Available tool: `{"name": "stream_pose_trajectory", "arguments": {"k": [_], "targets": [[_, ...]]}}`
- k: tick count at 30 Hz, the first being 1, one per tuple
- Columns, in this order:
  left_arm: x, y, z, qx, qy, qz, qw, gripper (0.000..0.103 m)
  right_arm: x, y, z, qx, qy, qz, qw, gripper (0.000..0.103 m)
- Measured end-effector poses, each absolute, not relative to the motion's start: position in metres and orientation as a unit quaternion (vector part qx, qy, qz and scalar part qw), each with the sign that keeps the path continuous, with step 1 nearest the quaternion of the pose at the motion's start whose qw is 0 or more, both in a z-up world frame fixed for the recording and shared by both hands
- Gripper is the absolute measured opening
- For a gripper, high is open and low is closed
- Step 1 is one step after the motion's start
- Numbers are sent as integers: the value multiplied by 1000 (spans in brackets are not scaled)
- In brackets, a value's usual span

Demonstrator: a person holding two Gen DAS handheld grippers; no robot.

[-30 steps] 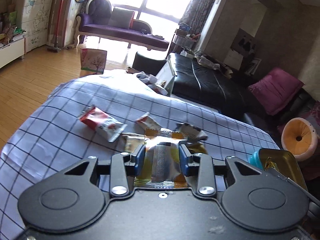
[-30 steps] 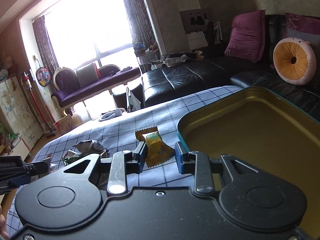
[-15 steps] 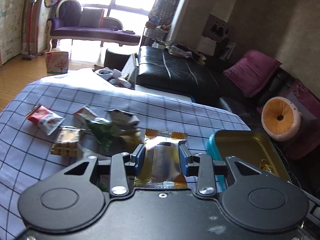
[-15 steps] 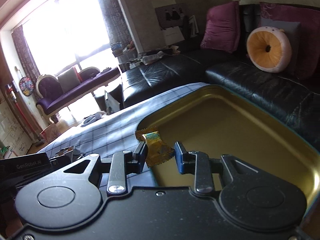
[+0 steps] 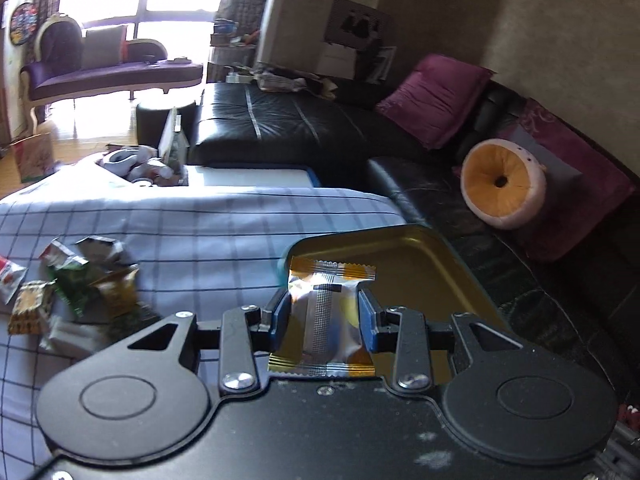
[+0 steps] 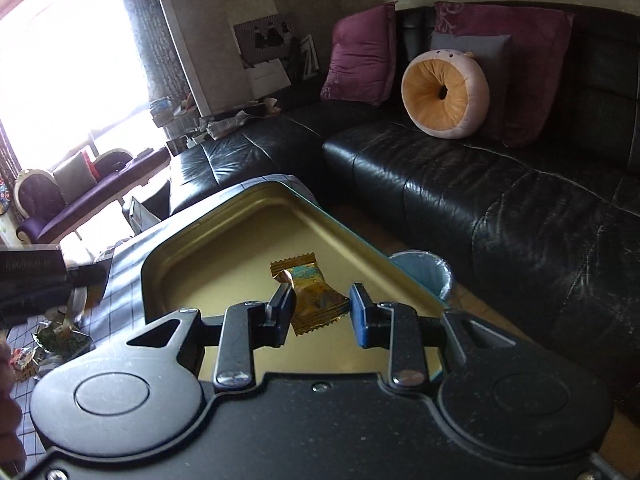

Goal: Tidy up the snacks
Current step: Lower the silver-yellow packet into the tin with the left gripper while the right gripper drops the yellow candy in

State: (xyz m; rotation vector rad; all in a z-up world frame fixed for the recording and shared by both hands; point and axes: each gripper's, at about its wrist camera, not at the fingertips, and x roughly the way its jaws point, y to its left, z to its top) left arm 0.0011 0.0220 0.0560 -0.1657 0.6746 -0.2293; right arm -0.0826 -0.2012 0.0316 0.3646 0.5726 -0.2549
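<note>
Both grippers are carrying snacks toward the gold tin (image 5: 404, 256), which is sitting at the right edge of the checked cloth (image 5: 208, 232).

Left gripper (image 5: 324, 320): jaws narrow, pinching a silver-and-orange sachet (image 5: 324, 308) across its middle; the sachet is hanging over the tin's near-left corner.

Right gripper (image 6: 318, 312): a small gold wrapped snack (image 6: 316, 296) is lying between the jaws above the tin floor. The left pad is touching it; I cannot tell whether the right pad is.

Remaining packets (image 5: 76, 284) are lying in a loose heap near the cloth's left edge.

Handling judgement: film wrappers look light, crinkly and slippery, with soft or crumbly contents. The grip is best taken across the padded middle, not the crimped end seals, and squeezed gently.
</note>
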Motion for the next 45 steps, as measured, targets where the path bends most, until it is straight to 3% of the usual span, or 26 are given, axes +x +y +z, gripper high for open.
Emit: {"name": "stream_pose_trajectory", "arguments": {"k": [9, 13, 17, 38, 45], "targets": [[19, -34, 76, -20, 325, -126, 937, 37, -93, -209, 34, 171, 272, -111, 941, 40], [20, -43, 76, -9, 319, -107, 942, 48, -92, -208, 32, 167, 274, -87, 943, 45], [22, -43, 71, 0, 329, -107, 938, 48, -89, -205, 31, 162, 280, -83, 943, 45], [3, 24, 62, 20, 347, -42, 937, 48, -77, -172, 35, 143, 296, -91, 940, 45], [8, 66, 55, -20, 368, -22, 929, 48, -68, -153, 37, 130, 306, -75, 940, 45]]}}
